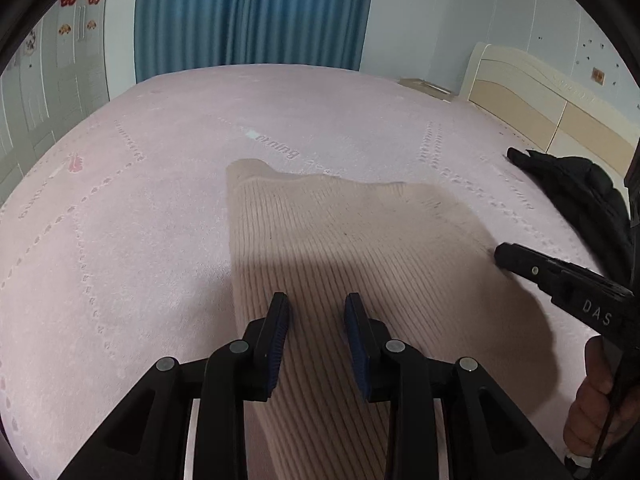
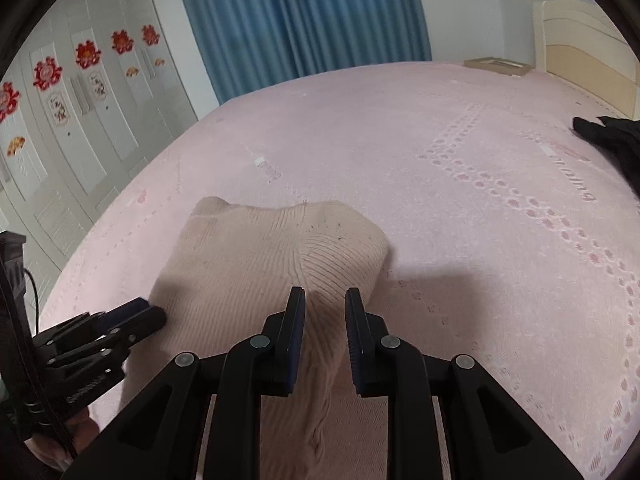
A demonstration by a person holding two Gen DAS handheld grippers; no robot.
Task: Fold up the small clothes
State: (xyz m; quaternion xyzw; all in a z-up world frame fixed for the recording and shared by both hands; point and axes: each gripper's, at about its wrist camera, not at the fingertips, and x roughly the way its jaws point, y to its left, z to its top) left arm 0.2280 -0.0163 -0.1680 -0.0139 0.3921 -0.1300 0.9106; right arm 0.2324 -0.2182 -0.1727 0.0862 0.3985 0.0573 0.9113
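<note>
- Left wrist view: the beige ribbed garment (image 1: pixel 340 248) is seen lying on the pink bed (image 1: pixel 140 200), spread ahead of and beneath the left gripper (image 1: pixel 317 312). Its long axis runs from the fingers away toward the far edge, where a rounded folded corner is raised slightly.
- The left fingers (image 1: pixel 280 320) are held a little apart above the knit; nothing is clamped between them, and the cloth is seen through the gap.
- The right gripper (image 1: pixel 505 258) is seen at the garment's right edge, its tip touching or just beside the fabric; contact cannot be settled from here. A hand (image 1: pixel 592 396) is seen behind it.
- A black garment (image 1: pixel 576 188) lies well apart, near the headboard (image 1: pixel 532 96).
- Right wrist view: the garment's right border is seen running between and under the right fingers (image 2: pixel 296 320), which are slightly parted and grip nothing; the cloth lies lower, partly in shadow.
- The left gripper (image 2: pixel 148 314) is seen at the left border, so each gripper is judged nearest to its own side.
- The garment is seen as a soft rib knit, already doubled over, with a rounded fold line at the far right; a limp, easily dragged handling is to be expected.
</note>
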